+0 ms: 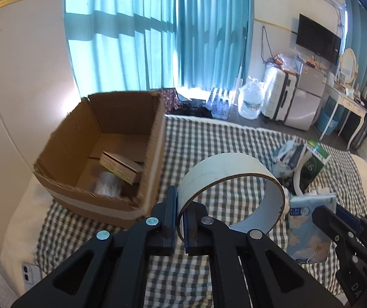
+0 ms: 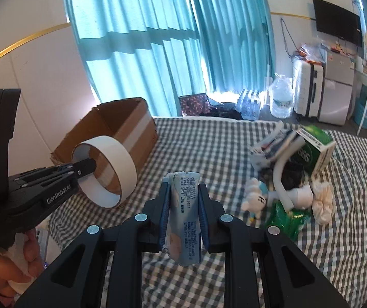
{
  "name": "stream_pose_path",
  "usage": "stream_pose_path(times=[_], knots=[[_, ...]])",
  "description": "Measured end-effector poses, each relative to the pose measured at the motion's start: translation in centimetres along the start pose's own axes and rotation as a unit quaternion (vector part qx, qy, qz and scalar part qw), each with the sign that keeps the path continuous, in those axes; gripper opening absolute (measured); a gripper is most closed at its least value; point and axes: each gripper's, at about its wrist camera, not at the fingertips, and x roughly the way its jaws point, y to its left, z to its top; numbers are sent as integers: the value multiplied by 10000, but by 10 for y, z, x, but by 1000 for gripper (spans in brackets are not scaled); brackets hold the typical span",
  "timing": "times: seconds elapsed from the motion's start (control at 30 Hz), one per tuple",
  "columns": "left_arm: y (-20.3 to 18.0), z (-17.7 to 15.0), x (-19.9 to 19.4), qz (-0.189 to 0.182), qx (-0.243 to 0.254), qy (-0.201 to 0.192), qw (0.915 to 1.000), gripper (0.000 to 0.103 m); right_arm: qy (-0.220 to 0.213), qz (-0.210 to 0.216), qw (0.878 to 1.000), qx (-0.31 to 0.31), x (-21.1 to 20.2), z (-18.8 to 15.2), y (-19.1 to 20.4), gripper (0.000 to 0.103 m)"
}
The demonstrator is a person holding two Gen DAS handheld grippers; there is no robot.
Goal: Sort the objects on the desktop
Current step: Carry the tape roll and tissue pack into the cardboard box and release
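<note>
My left gripper (image 1: 182,205) is shut on the wall of a wide white tape ring (image 1: 229,172) and holds it in the air just right of the open cardboard box (image 1: 121,118). In the box lie a small yellow-brown carton (image 1: 118,165) and a clear plastic item (image 1: 107,186). My right gripper (image 2: 183,187) is shut on a light-blue tissue pack (image 2: 183,220), lifted above the checked sheet. The right wrist view shows the left gripper (image 2: 86,168) with the ring (image 2: 111,159) in front of the box (image 2: 137,118). The left wrist view shows the right gripper (image 1: 329,213) with the pack (image 1: 304,220).
A heap lies on the checked bed sheet (image 2: 234,141) at the right: a green box (image 2: 316,148), a white tube (image 2: 280,177), a small plush toy (image 2: 255,197), a green packet (image 2: 288,218) and a white cloth (image 2: 321,205). A phone (image 1: 28,274) lies at the bed's near left edge.
</note>
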Motion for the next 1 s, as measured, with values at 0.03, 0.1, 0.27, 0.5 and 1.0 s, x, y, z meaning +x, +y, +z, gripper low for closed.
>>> stream_pose_path(times=[0.03, 0.1, 0.27, 0.5, 1.0], knots=[[5, 5, -4, 18, -17, -39, 10000, 4, -15, 31, 10000, -40, -2, 4, 5, 20], [18, 16, -10, -4, -80, -74, 9999, 4, -95, 79, 9999, -121, -5, 15, 16, 20], [48, 35, -18, 61, -210, -127, 9997, 4, -205, 425, 9987, -165, -3, 45, 42, 20], [99, 50, -8, 328, -418, -34, 9986, 4, -238, 742, 9964, -326, 15, 79, 88, 21], [162, 41, 89, 607, -698, 686, 9933, 4, 453, 1107, 9921, -371, 138, 90, 149, 21]])
